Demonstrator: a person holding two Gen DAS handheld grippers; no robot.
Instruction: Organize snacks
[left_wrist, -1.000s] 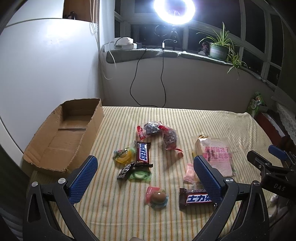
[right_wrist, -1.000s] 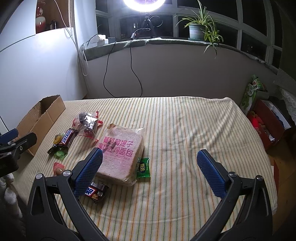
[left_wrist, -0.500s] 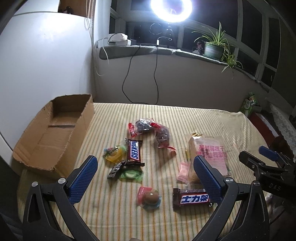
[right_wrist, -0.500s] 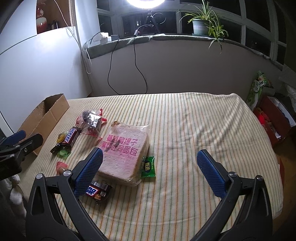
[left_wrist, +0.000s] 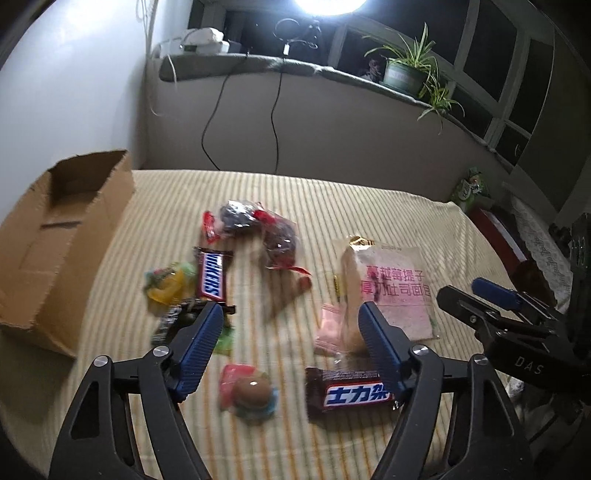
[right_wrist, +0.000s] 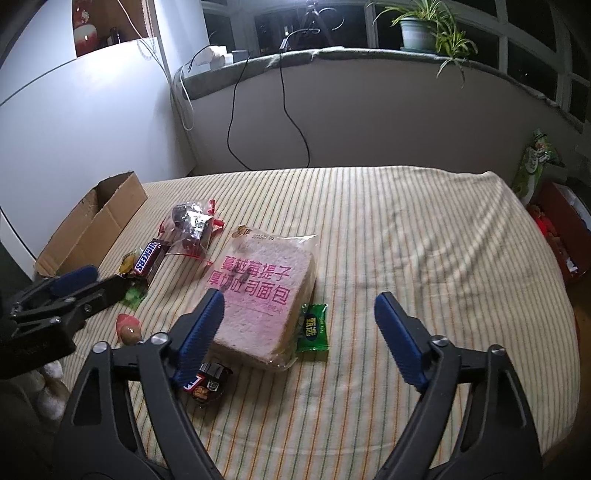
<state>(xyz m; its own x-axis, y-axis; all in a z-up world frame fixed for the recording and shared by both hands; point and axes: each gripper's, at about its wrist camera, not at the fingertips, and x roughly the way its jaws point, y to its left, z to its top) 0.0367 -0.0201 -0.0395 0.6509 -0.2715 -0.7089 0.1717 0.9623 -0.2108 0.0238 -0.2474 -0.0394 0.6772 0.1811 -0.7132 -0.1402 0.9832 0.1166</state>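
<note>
Here, the left gripper (left_wrist: 290, 321) and right gripper (right_wrist: 299, 314) are both hovering with jaws apart, gripping nothing. Only the right wrist view is showing the green packet (right_wrist: 313, 328) beside the single bread bag (right_wrist: 264, 291). Two Snickers bars (left_wrist: 211, 278) (left_wrist: 351, 393) are lying right of one cardboard box (left_wrist: 55, 236).

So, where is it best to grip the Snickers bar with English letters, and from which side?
Grip the Snickers bar across its narrow width at mid-length, coming from above. It lies flat, long axis pointing away; a yellow candy crowds its left edge, so that finger needs care.
</note>
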